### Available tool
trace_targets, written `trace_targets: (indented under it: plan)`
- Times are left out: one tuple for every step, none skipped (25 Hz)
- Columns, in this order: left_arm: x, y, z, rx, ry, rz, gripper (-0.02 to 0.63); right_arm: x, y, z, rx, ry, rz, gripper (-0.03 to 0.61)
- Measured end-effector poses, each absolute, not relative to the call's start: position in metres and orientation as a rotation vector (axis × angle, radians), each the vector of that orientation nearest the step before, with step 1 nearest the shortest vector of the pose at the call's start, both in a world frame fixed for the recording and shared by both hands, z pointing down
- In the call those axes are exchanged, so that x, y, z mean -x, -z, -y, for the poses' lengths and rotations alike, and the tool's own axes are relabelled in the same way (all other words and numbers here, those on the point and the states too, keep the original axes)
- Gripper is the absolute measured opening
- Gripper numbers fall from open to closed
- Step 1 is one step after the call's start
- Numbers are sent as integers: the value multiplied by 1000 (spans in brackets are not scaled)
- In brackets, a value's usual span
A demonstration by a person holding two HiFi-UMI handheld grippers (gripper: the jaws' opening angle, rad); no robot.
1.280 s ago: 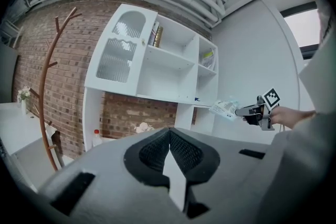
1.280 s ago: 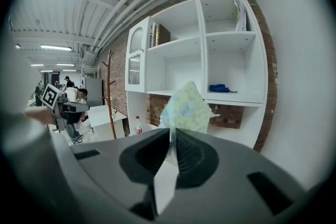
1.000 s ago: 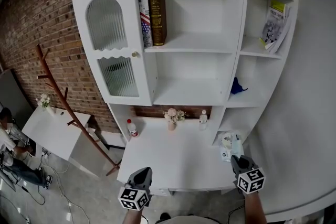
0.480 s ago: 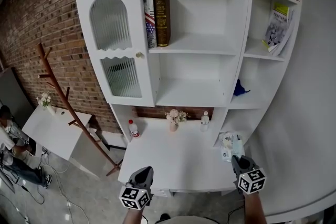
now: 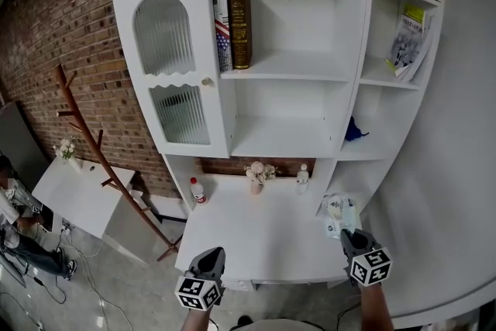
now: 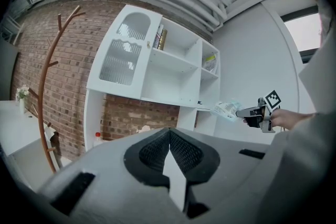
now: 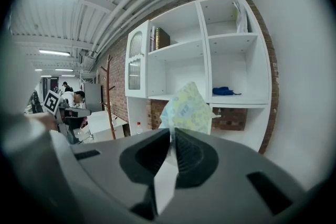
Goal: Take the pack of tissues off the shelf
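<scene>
1. Left gripper (image 5: 211,253): low, at the near edge of the white desk (image 5: 256,232). Its own view shows the fingers together with nothing between them. The cube carries black-and-white square markers, no lettering.
2. Right gripper (image 5: 346,233): fingers clamped on the edge of the pack of tissues (image 5: 339,212).
3. The pack is in the air over the desk's right end, just in front of the shelf unit's (image 5: 349,77) lowest right bay and resting on nothing. Wrapper pale blue and yellow with small blue print; I cannot read it.
4. At the back of the desk: red-capped bottle (image 5: 195,188), small vase of flowers (image 5: 256,173), small white bottle (image 5: 301,176). Labels too small to read.
5. Blue object (image 5: 353,129) on the right middle shelf.
6. Top shelf: striped book (image 5: 221,27) with a stars-and-stripes spine, touching a brown book (image 5: 239,27). Gilt spine lettering illegible.
7. Magazine (image 5: 407,39) leaning in the top right bay; yellow-green header, text unreadable.
8. Brick wall (image 5: 70,27) behind.
</scene>
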State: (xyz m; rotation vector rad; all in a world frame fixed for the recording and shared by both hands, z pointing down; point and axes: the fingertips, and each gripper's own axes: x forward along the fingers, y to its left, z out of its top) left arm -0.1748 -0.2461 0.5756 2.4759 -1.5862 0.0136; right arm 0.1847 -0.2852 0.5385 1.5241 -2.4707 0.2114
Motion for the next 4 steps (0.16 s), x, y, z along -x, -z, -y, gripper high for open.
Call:
trace_targets:
  plan:
    - [175, -576, 246, -2476, -13, 1585, 25, -184, -538, 285, -1525, -211, 2469, 34]
    - [176, -576, 246, -2476, -12, 1584, 25, -184, -539, 285, -1526, -212, 2468, 34]
    - [176, -576, 246, -2476, -12, 1583, 25, -183, -539, 284, -1527, -213, 2466, 34]
    - [177, -576, 246, -2477, -11, 1581, 25, -183, -540, 284, -1528, -214, 2464, 34]
